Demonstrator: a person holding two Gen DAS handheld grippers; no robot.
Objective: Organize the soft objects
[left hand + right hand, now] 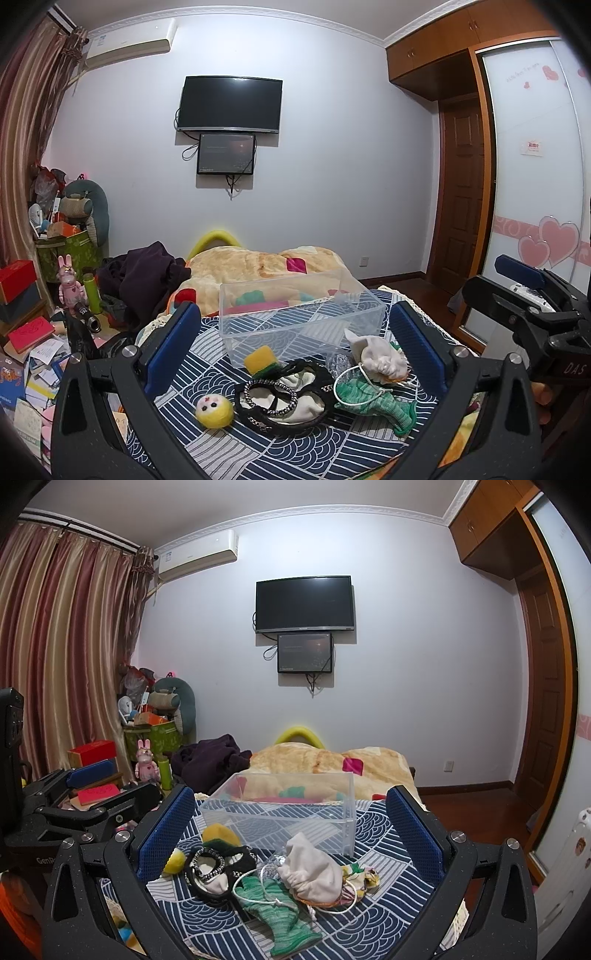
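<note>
Soft objects lie on a navy patterned bed cover (295, 454) in front of an empty clear plastic box (299, 317) (284, 808). There is a yellow felt ball (214, 410) (174, 861), a yellow-green sponge (260, 360) (219, 833), a black and cream lace piece with chains (284, 398) (218, 867), a green knit piece (373, 402) (280, 912) and a white drawstring pouch (380, 360) (310, 871). My left gripper (295, 339) is open and empty above them. My right gripper (291, 830) is open and empty too; it also shows in the left wrist view (524, 306).
A beige blanket (258, 266) and dark clothes (147, 280) lie beyond the box. Boxes, books and toys (44, 314) crowd the floor to the left. A wardrobe (535, 166) and door stand to the right; a TV (229, 103) hangs on the far wall.
</note>
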